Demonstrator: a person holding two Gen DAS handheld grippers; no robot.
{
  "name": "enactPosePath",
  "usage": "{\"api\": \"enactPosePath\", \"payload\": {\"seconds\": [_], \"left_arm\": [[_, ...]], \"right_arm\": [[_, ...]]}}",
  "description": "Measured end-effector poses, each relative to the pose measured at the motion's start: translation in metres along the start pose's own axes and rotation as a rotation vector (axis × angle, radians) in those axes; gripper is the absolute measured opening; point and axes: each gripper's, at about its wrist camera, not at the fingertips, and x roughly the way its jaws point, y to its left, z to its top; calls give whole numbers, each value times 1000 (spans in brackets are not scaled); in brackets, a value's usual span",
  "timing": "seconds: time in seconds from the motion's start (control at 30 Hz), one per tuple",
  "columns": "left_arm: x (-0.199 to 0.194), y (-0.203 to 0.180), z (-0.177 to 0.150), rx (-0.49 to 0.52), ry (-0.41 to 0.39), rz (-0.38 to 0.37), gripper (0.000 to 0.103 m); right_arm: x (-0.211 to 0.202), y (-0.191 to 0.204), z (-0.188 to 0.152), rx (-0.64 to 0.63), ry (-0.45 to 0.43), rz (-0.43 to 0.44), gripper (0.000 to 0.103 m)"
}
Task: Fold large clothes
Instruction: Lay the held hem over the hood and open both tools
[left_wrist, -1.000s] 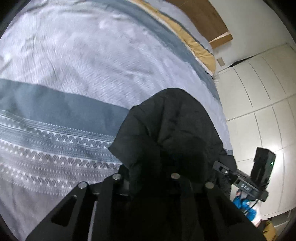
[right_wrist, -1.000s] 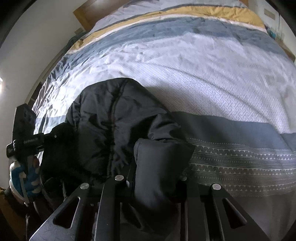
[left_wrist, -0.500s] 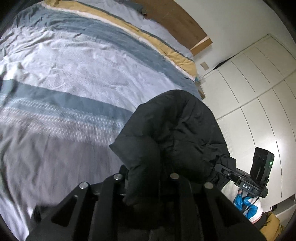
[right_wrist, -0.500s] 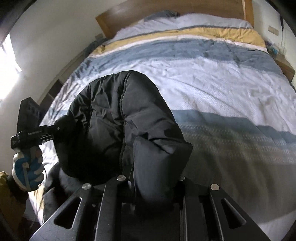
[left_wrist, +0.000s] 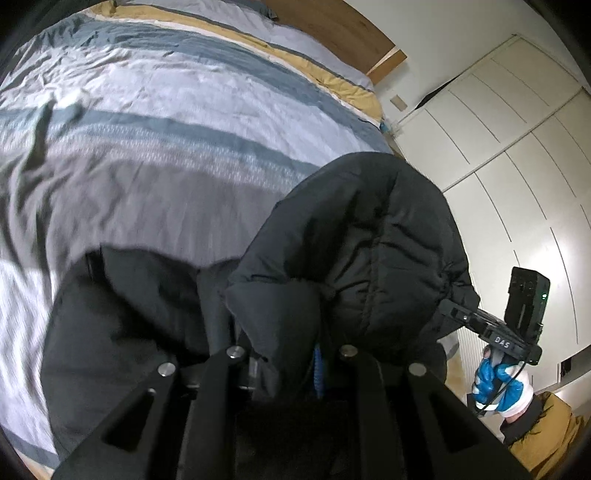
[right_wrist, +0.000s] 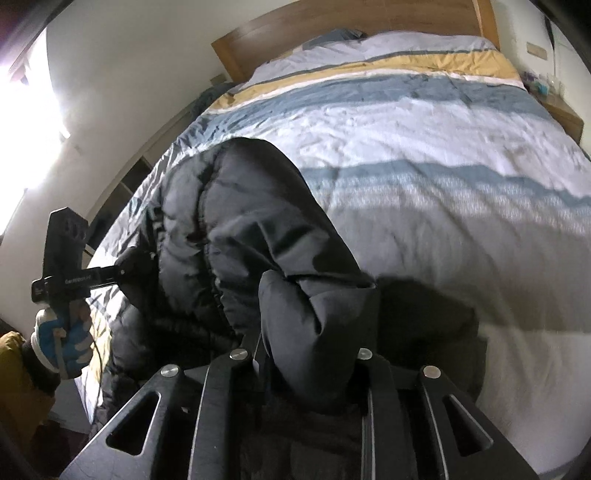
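Left gripper (left_wrist: 291, 369): clamped on a thick fold of the black padded jacket (left_wrist: 362, 251), which bulges up just ahead of its jaws.
Right gripper (right_wrist: 314, 354): its jaws have just been opening a little, yet a puffy fold is pinched between them.
Jacket position: slung between both grippers, above the near end of the bed (right_wrist: 424, 140); a lower part trails onto the striped duvet (left_wrist: 155, 110).
Handling: likely soft, bulky, light, springy, with a slick shell; thin pinches may slip.
Where to hold: seams, hem or shoulder edges probably grip better than padded panels.
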Motion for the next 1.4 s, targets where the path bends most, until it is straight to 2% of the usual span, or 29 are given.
{"api": "enactPosePath", "payload": {"seconds": [0.27, 0.6, 1.07, 1.4], "left_arm": [[-14, 1, -38, 17, -40, -40, 24], [-32, -3, -66, 34, -41, -39, 28], [-53, -9, -109, 44, -27, -8, 28], [-101, -4, -140, -24, 21, 45, 32]], "right_arm": [[-1, -13, -32, 44, -22, 13, 38], [-11, -5, -56, 2, -19, -5, 45], [-29, -12, -93, 49, -2, -27, 48], [-66, -25, -129, 116, 49, -67, 48]]}}
